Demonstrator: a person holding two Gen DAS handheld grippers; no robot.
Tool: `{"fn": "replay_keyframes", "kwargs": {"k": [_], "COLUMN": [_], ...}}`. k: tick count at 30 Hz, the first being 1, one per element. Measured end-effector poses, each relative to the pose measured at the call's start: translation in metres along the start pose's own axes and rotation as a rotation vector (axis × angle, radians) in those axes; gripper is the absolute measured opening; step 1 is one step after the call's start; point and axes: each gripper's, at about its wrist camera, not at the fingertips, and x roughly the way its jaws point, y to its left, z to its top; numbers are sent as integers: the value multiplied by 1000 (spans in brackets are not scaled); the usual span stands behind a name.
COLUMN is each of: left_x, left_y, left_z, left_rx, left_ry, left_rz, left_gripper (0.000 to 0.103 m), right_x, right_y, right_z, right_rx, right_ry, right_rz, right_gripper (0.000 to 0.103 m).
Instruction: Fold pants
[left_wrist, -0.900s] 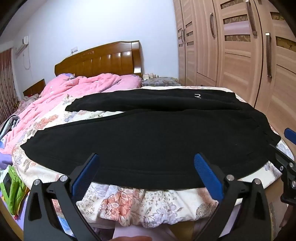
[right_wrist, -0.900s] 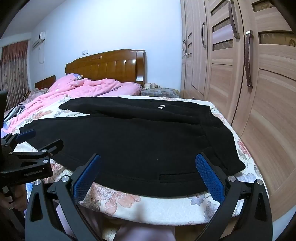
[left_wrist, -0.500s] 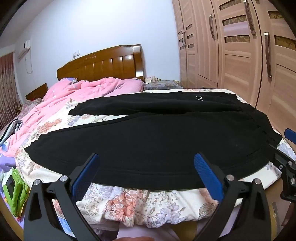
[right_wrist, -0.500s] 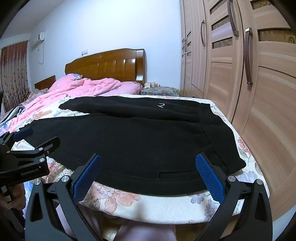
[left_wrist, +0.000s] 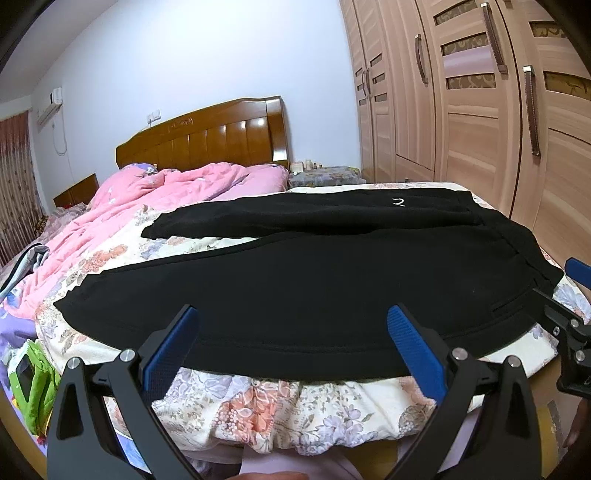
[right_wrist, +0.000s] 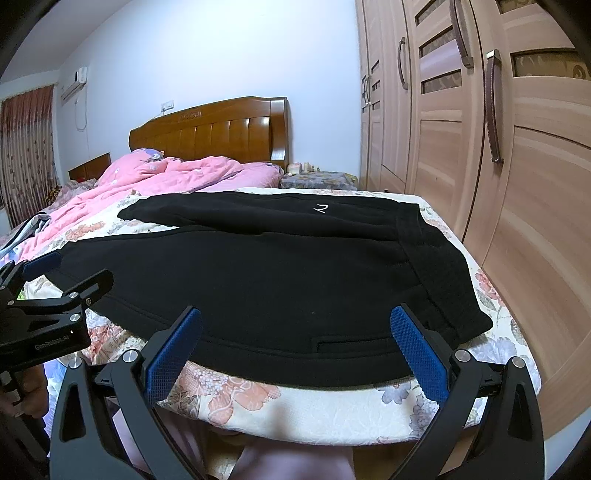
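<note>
Left claw (left_wrist: 290, 347) and right claw (right_wrist: 295, 349) both gape empty at the bed's (right_wrist: 332, 410) near edge; each should pinch the black pants' (right_wrist: 277, 277) near hem squarely before lifting.

free: bed (right_wrist: 332, 413) near edge | blocked: wardrobe (right_wrist: 535, 221) right, quilt (left_wrist: 155, 199) far-left

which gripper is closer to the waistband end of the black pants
Right. The right hand-held gripper hovers open at the near hem beside the waistband; the left hand-held gripper hovers open farther along the pants, toward the leg cuffs.
</note>
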Motion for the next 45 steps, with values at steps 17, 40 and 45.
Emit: {"fn": "replay_keyframes", "kwargs": {"k": [17, 40, 45], "left_x": [0, 35, 56], "left_y": [4, 15, 26], "left_z": [-4, -14, -5], "left_rx": [-8, 8, -13], "left_ry": [4, 113, 168], "left_rz": [1, 29, 50], "left_gripper": [102, 102, 102], "right_x": [3, 38, 54], "right_y": [-2, -9, -13], "right_z": [-4, 4, 17], "right_rx": [12, 48, 66], "right_ry": [9, 71, 95], "right_rz": [9, 46, 54], "right_gripper": [99, 99, 99]}}
